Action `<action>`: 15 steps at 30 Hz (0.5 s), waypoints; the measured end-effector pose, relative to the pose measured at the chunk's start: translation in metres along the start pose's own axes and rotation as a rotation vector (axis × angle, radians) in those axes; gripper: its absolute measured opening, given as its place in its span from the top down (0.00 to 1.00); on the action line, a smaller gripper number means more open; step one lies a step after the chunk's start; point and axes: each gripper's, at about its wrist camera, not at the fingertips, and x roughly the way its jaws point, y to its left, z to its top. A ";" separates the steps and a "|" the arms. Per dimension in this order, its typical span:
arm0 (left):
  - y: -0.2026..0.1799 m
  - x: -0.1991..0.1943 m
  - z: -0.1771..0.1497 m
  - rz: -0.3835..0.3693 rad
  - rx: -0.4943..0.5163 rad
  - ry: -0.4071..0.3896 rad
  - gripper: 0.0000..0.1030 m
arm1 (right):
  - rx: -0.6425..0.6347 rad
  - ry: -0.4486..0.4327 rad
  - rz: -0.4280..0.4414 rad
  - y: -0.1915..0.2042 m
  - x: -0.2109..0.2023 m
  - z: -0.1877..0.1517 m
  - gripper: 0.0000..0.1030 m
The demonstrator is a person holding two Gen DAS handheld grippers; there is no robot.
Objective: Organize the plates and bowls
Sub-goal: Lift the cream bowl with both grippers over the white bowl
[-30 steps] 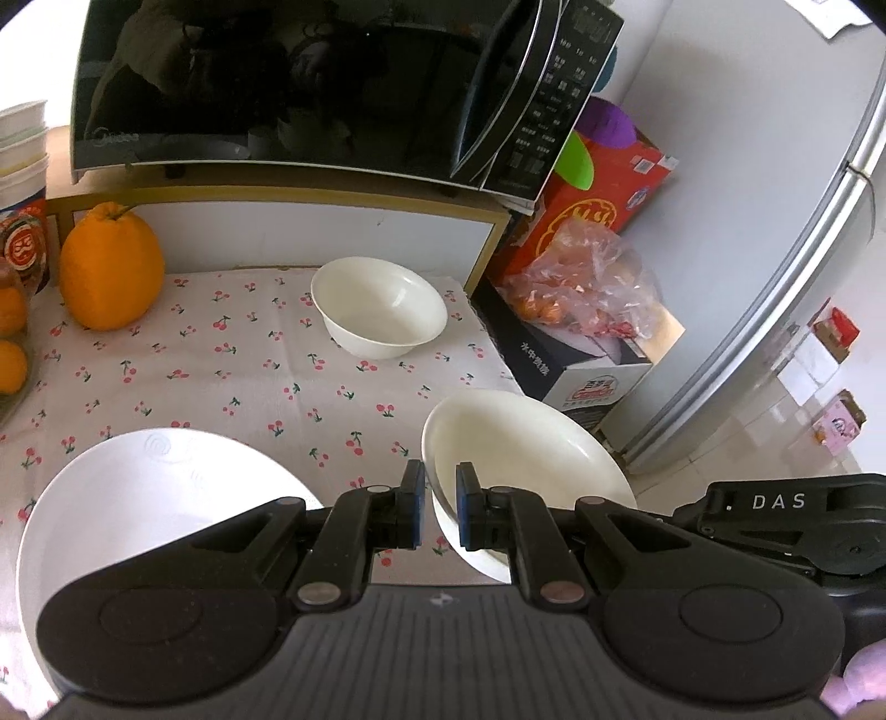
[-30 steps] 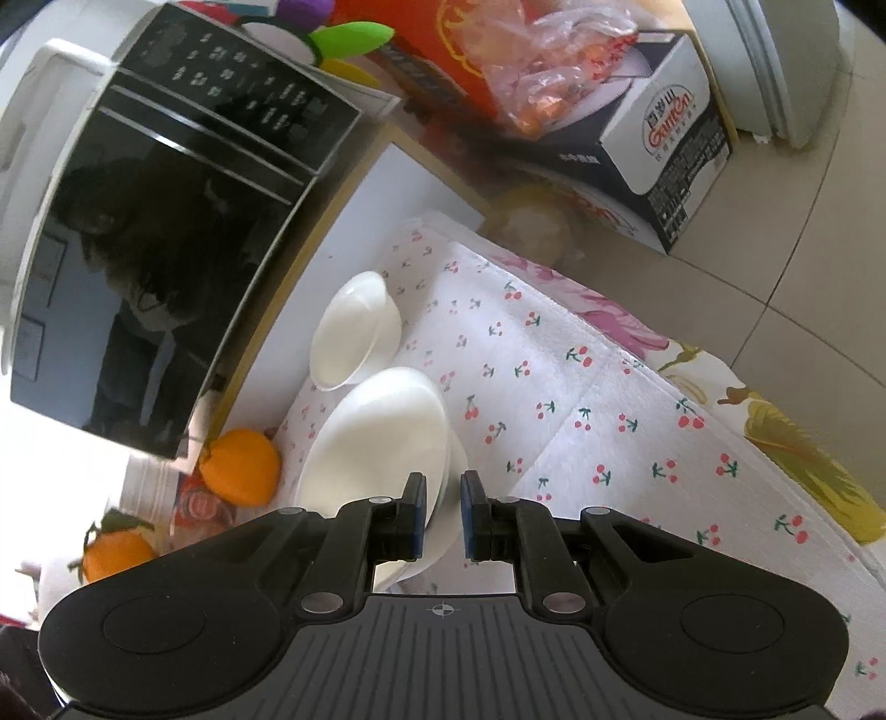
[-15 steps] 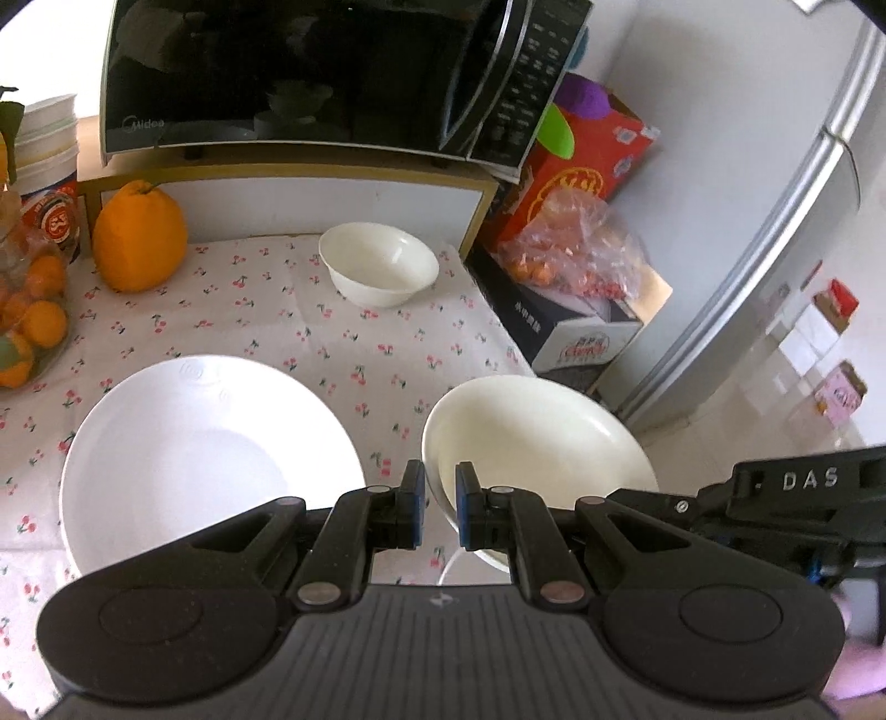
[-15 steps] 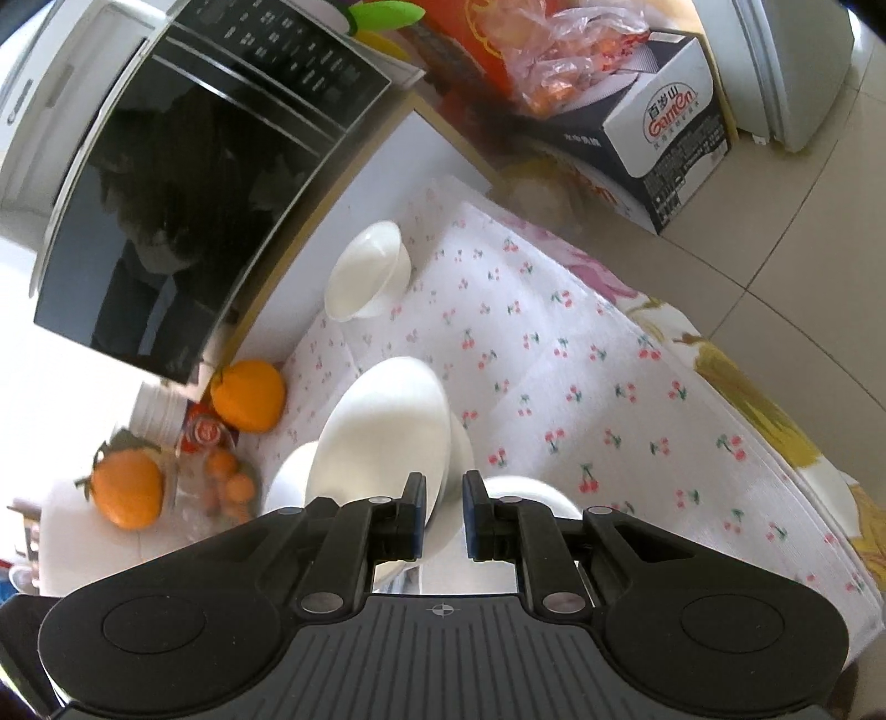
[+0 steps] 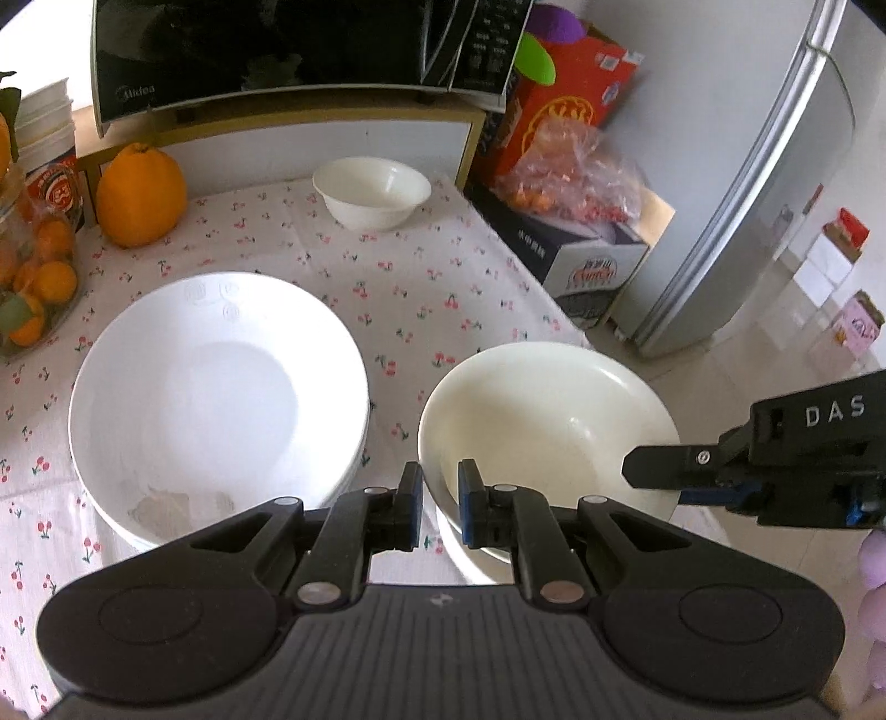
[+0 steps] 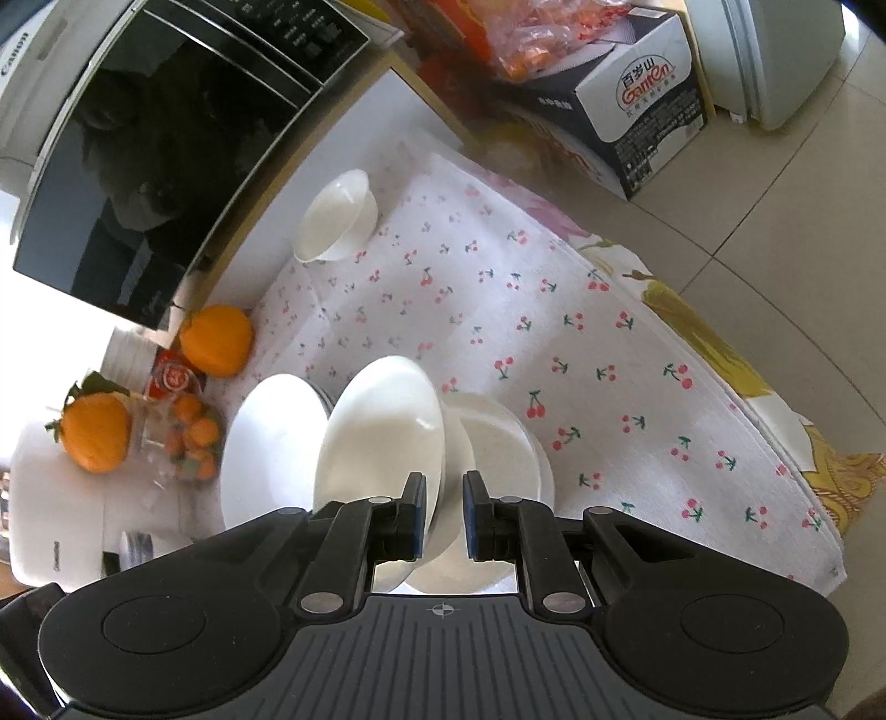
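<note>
My left gripper (image 5: 440, 507) is shut on the near rim of a cream bowl (image 5: 545, 421) and holds it above the table's right side. My right gripper (image 6: 443, 512) is shut on the same bowl's (image 6: 382, 437) opposite rim; its fingers (image 5: 664, 468) show in the left wrist view. Another white dish (image 6: 498, 448) lies under the held bowl. A stack of white plates (image 5: 216, 399) lies on the cherry-print tablecloth (image 5: 387, 288) to the left, also in the right wrist view (image 6: 271, 443). A small white bowl (image 5: 371, 191) stands at the back, also in the right wrist view (image 6: 338, 221).
A black microwave (image 5: 299, 50) sits on a shelf behind the table. A large orange fruit (image 5: 141, 194) and a jar of small oranges (image 5: 33, 277) stand at the left. Cardboard boxes (image 5: 576, 238) and a fridge (image 5: 747, 183) stand on the floor to the right.
Both grippers have lifted the cream bowl and drawn back from the table, so more of the plates and tablecloth show. The small bowl looks farther away.
</note>
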 end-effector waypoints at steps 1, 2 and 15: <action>-0.001 0.001 -0.001 0.003 0.003 0.004 0.89 | -0.002 0.002 -0.005 0.000 0.001 0.000 0.85; -0.001 0.002 -0.002 0.006 0.006 0.007 0.89 | -0.003 0.005 -0.011 0.000 0.002 -0.001 0.85; -0.004 0.007 -0.007 0.025 0.037 0.035 0.89 | -0.039 0.040 -0.087 -0.001 0.018 -0.007 0.85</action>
